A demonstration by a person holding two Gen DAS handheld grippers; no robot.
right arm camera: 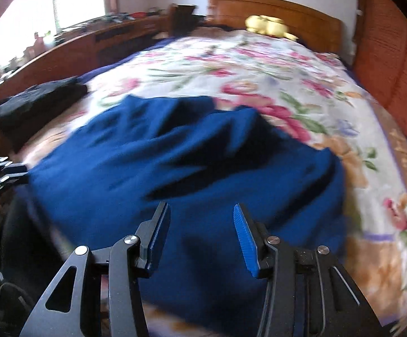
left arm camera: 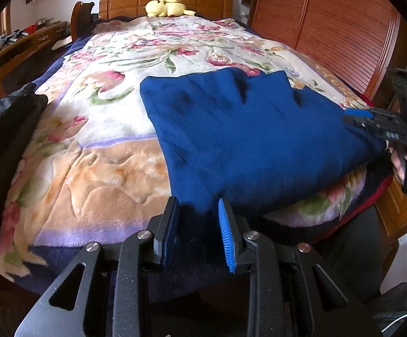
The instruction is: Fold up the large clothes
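Note:
A large dark blue fleece garment lies spread on the floral blanket of the bed. My left gripper is at the garment's near corner, jaws a little apart with blue fabric between the pads; a firm hold cannot be judged. My right gripper is open just above the garment, which lies rumpled with dark folds. In the left wrist view the right gripper shows at the garment's right edge.
A folded black garment lies at the bed's left edge, also in the right wrist view. A yellow plush toy sits by the headboard. Wooden wardrobe doors stand right of the bed, a cluttered wooden desk left.

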